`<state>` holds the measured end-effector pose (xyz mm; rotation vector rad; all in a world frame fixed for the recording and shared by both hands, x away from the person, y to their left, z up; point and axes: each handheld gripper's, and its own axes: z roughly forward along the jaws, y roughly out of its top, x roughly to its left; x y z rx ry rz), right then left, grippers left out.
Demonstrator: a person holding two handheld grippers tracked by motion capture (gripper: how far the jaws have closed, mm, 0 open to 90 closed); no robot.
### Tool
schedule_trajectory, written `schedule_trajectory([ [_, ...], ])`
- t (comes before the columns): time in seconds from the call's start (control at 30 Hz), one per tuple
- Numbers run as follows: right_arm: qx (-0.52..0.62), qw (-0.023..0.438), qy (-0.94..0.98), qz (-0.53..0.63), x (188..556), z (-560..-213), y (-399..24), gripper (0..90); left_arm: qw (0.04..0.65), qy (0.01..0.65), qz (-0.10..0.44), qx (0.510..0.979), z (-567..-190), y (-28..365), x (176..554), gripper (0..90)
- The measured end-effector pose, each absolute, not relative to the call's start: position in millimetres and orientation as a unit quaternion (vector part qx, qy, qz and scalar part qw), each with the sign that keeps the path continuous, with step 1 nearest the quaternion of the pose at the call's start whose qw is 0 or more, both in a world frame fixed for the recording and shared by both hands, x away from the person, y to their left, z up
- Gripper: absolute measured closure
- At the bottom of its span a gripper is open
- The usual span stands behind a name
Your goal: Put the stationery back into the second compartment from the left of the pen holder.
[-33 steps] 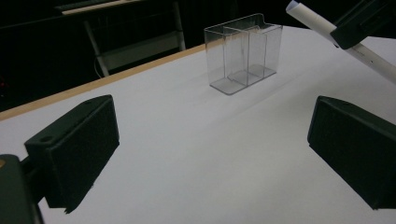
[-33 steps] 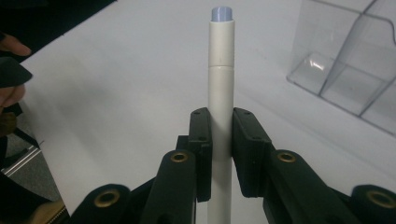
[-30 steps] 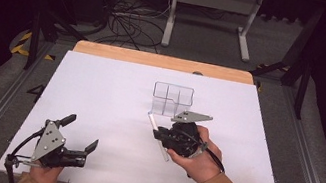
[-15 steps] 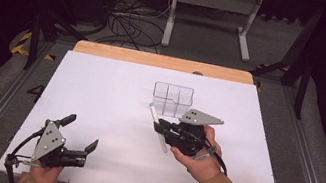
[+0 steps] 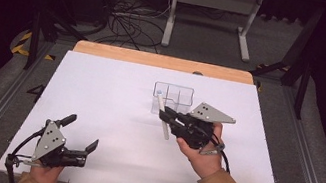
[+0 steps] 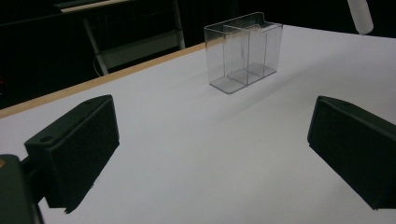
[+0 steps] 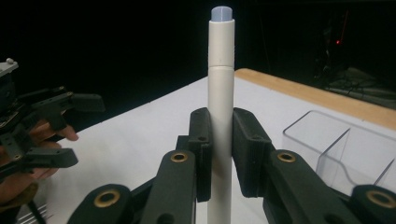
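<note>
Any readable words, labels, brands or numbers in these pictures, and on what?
None: no readable text.
The white pen in the right gripper is unmarked.
The clear organizer has no label.
The left gripper shows no lettering.

My right gripper (image 7: pixel 219 154) has matt black plastic jaws with brass-coloured rivets. The pen (image 7: pixel 220 102) looks like smooth white plastic. At two o'clock, the organiser (image 5: pixel 173 98) is clear glossy plastic. The table (image 5: pixel 97 105) is matt white, wood-edged.

no legible text, labels, brands or numbers (on any surface)
</note>
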<state>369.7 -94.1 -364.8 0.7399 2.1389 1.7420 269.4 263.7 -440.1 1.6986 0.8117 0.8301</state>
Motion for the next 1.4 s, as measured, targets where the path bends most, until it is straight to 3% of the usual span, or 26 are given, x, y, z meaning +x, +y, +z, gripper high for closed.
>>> schedule_trajectory([
  [1.4,0.278,0.225,0.665,0.655,452,-372,-97,79.0,0.515,0.337,0.345,0.708,-441,265,270,2.8],
])
